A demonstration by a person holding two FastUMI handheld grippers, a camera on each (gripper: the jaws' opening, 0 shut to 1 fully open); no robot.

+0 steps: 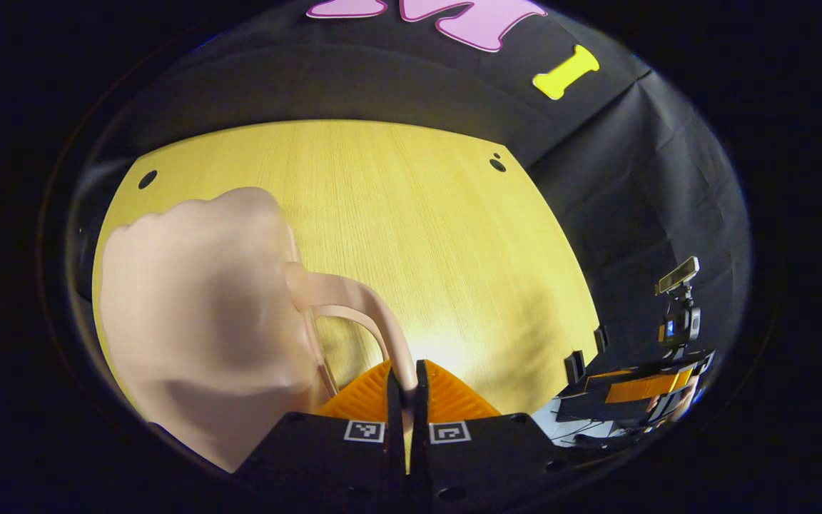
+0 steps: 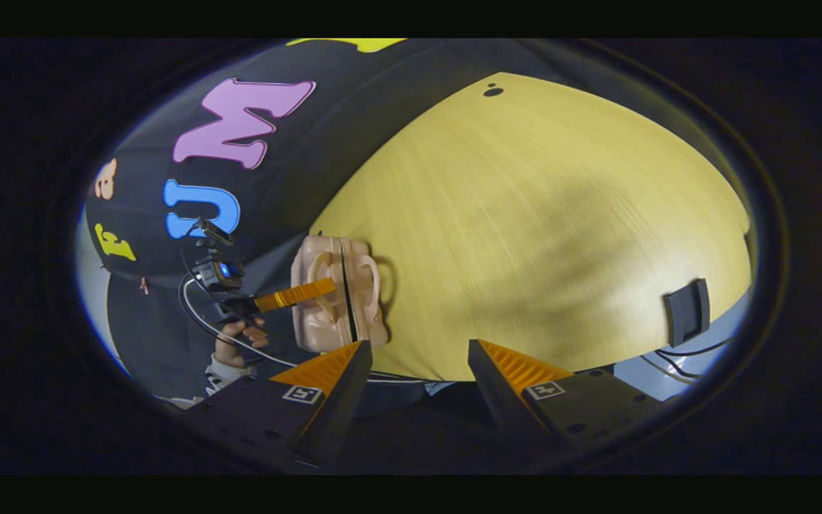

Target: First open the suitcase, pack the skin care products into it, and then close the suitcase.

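A small pale pink suitcase (image 1: 197,321) stands at the left of the left gripper view, on the yellow wooden table (image 1: 418,214). Its curved handle (image 1: 361,307) runs down between the fingers of my left gripper (image 1: 404,382), which is shut on it. In the right gripper view the same suitcase (image 2: 340,293) stands closed near the table's left edge, with the left gripper (image 2: 297,294) reaching in from the side and a hand (image 2: 236,343) holding it. My right gripper (image 2: 418,357) hangs open at the table's near edge, apart from the suitcase, with nothing between its fingers.
A black clamp (image 2: 686,310) sits on the table edge at the right. Small dark holes (image 1: 498,164) mark the tabletop's far corners. The right gripper (image 1: 632,389) shows off the table's right side in the left gripper view. Black cloth walls surround the table.
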